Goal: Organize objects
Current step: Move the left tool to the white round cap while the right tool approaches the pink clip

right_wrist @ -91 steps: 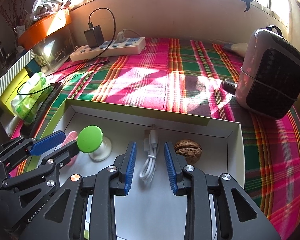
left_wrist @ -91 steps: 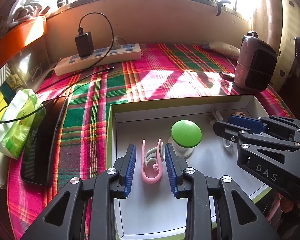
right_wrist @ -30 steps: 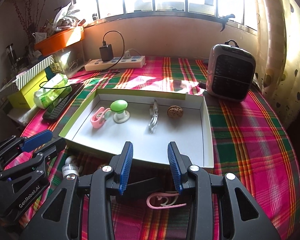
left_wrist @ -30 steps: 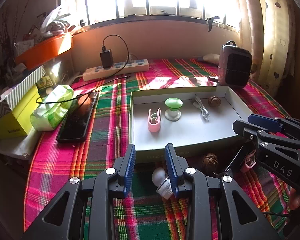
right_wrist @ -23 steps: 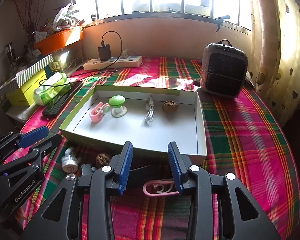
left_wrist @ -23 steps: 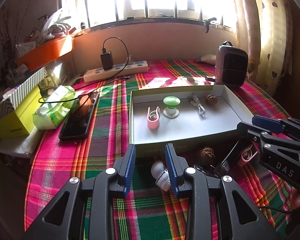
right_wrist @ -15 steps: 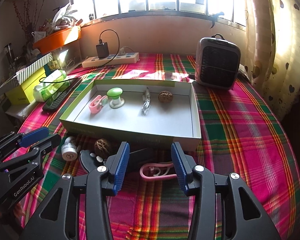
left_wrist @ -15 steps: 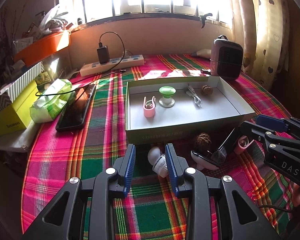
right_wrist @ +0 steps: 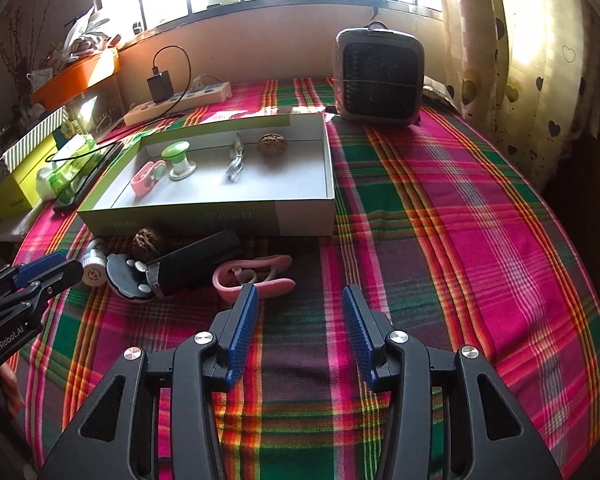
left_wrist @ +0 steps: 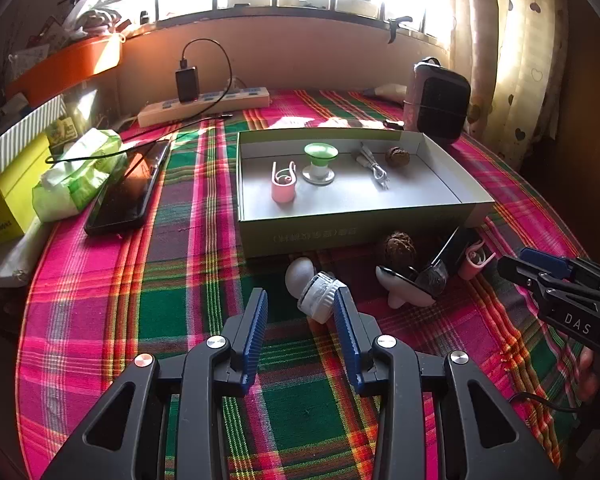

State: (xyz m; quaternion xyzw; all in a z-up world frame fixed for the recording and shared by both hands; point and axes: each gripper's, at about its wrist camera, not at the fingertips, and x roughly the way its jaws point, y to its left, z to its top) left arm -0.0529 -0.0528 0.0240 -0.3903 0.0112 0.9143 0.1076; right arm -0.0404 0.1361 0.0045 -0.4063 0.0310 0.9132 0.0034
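My plaid-covered table [left_wrist: 172, 304] carries the open box [left_wrist: 352, 228], a bulb [left_wrist: 314, 284], walnut [left_wrist: 400, 243], pink clip [right_wrist: 256, 276], phone [left_wrist: 128, 192], power strip [left_wrist: 204, 106] and heater [right_wrist: 380, 76].

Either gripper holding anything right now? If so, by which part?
Nothing held. Left gripper is opening, the bulb just ahead, untouched. Right gripper is open and empty.

The right tongs [right_wrist: 296, 312] stand open over the plaid bench [right_wrist: 440, 220] with nothing between them. Just past the left finger lies a pink clip [right_wrist: 256, 274], beside a black case [right_wrist: 198, 258]. Behind these a box [right_wrist: 204, 218] holds a walnut [right_wrist: 273, 144], cable [right_wrist: 236, 162] and green knob [right_wrist: 178, 158].
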